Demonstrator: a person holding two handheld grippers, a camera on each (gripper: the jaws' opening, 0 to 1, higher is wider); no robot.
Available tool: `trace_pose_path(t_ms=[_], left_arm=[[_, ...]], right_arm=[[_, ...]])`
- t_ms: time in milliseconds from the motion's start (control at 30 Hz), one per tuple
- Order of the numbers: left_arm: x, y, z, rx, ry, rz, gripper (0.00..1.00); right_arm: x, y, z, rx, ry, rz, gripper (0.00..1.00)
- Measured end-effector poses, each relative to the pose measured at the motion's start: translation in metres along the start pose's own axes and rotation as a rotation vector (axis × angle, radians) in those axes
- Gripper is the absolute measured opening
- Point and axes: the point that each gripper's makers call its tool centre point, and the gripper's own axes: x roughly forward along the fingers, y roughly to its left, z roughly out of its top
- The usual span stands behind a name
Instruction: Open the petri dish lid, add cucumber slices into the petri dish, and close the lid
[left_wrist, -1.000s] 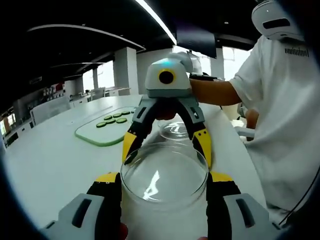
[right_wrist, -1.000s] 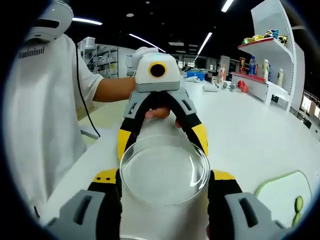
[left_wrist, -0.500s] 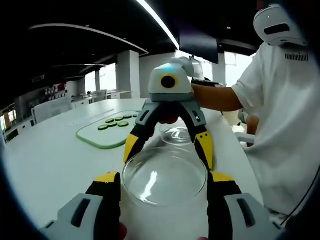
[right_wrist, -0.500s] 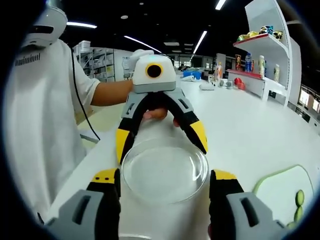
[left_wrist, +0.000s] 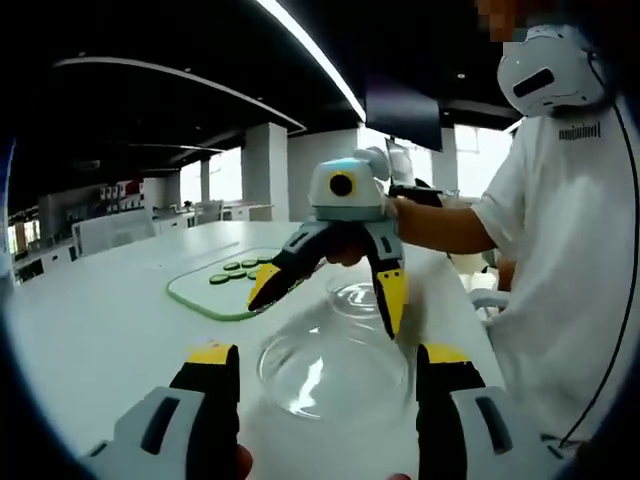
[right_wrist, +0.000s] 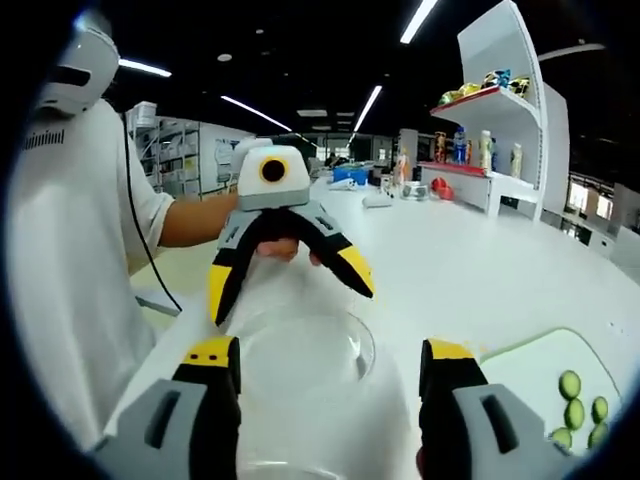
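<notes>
Stretching away on both sides, the white counter (left_wrist: 90, 320) gives wide bare room: to the left of the dish it runs flat to a pale green cutting board (left_wrist: 215, 290) that carries a cluster of cucumber slices (left_wrist: 235, 270), well apart from the glass. In the right gripper view the same counter (right_wrist: 470, 270) reaches back toward white shelving (right_wrist: 490, 110) with bottles, and the cutting board (right_wrist: 545, 370) sits at the lower right with cucumber slices (right_wrist: 575, 400) near its far edge. A person in a white shirt (left_wrist: 570, 250) stands close along the counter's near edge. In the left gripper view the left gripper (left_wrist: 325, 375) has its yellow-tipped jaws spread wide on either side of a clear glass petri dish lid (left_wrist: 335, 360), with gaps showing, so it reads as released. Facing it, the right gripper (left_wrist: 330, 290) hangs above the glass with jaws splayed apart, also gripping nothing visible. Just behind lies the petri dish (left_wrist: 355, 295), a shallow clear round base resting on the counter. In the right gripper view the petri dish lid (right_wrist: 300, 355) looks transparent, with a bright rim, lying between the right gripper (right_wrist: 325, 375) jaws and below the left gripper (right_wrist: 290, 280).
</notes>
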Motion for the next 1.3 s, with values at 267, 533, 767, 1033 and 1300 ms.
trace_pose_path(t_ms=[267, 533, 767, 1033, 1300], left_arm=[[-0.004, 0.011, 0.019, 0.008, -0.047, 0.086, 0.71], [-0.002, 0.016, 0.026, 0.023, -0.041, 0.116, 0.7], [0.006, 0.017, 0.041, 0.034, -0.066, 0.14, 0.69], [0.008, 0.024, 0.059, 0.04, -0.106, 0.198, 0.7], [0.006, 0.031, 0.07, 0.051, -0.151, 0.247, 0.7]], right_arm=[[-0.026, -0.013, 0.01, 0.006, -0.046, -0.107, 0.72], [-0.056, -0.03, 0.023, -0.003, -0.09, -0.229, 0.72], [-0.088, -0.038, 0.029, -0.019, -0.122, -0.313, 0.73], [-0.13, -0.044, 0.036, 0.007, -0.176, -0.423, 0.73], [-0.17, -0.048, 0.036, 0.012, -0.197, -0.521, 0.73]])
